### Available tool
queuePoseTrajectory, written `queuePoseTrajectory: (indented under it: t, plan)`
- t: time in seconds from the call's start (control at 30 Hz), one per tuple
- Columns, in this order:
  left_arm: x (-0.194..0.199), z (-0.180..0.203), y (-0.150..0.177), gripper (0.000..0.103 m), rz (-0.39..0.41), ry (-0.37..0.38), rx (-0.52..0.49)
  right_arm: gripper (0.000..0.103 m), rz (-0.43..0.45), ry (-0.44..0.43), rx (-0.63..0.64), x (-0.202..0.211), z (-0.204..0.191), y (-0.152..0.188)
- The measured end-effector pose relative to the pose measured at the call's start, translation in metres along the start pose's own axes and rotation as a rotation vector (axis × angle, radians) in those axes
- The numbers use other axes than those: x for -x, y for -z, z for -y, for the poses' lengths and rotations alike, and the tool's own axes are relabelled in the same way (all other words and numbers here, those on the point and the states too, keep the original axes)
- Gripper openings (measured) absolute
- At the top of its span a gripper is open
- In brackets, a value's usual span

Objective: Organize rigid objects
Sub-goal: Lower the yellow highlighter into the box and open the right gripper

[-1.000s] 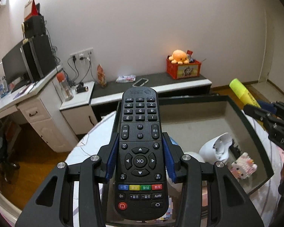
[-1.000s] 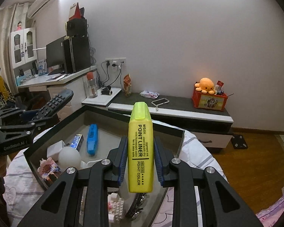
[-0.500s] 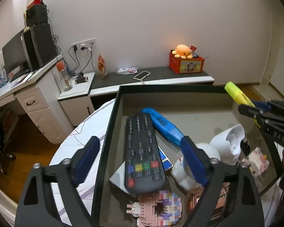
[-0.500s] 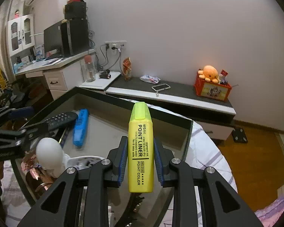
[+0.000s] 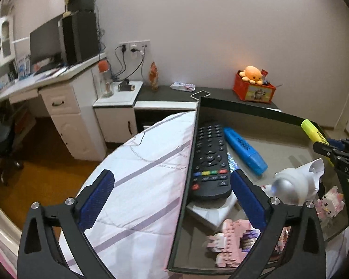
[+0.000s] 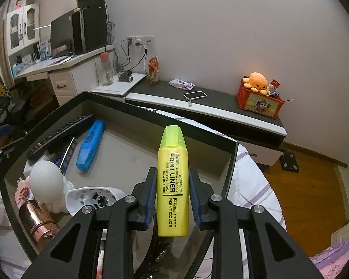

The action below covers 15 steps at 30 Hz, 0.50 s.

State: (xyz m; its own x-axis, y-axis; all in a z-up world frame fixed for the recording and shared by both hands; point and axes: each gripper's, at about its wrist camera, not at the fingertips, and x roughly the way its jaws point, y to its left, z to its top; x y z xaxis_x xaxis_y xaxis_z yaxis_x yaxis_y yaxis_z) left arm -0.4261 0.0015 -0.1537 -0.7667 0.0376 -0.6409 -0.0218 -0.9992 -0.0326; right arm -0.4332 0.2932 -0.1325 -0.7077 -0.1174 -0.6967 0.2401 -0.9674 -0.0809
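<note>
The left gripper (image 5: 172, 200) has just been opening its jaws and they now stand wide apart with nothing between them; a second ago the remote control (image 5: 209, 160) was clamped there, and now it lies inside the dark tray (image 5: 249, 109), along the tray's left wall, its lower end resting on a white flat box (image 5: 211, 211), with the blue marker (image 5: 244, 150) just beside it; so this object seems to be delivered, and the left hand is free for another one. The right gripper (image 6: 172, 200) is closed on the yellow highlighter (image 6: 173, 186), which points upward and forward between the blue pads, above the right part of the tray; its grip is the same as before. I judge that the highlighter is the next thing to go in, perhaps in the bare area near the blue marker; other things already lie in the tray, such as a white round lamp (image 6: 46, 181) and a copper-coloured cup (image 6: 38, 220).
</note>
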Motion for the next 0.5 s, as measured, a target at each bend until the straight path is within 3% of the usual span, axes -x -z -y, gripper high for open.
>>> queuePoseTrajectory:
  t: [0.5]
  plan:
    - [-0.005, 0.024, 0.011, 0.102, -0.031, 0.022, -0.089, 0.027, -0.044, 0.012, 0.042, -0.007, -0.008, -0.002]
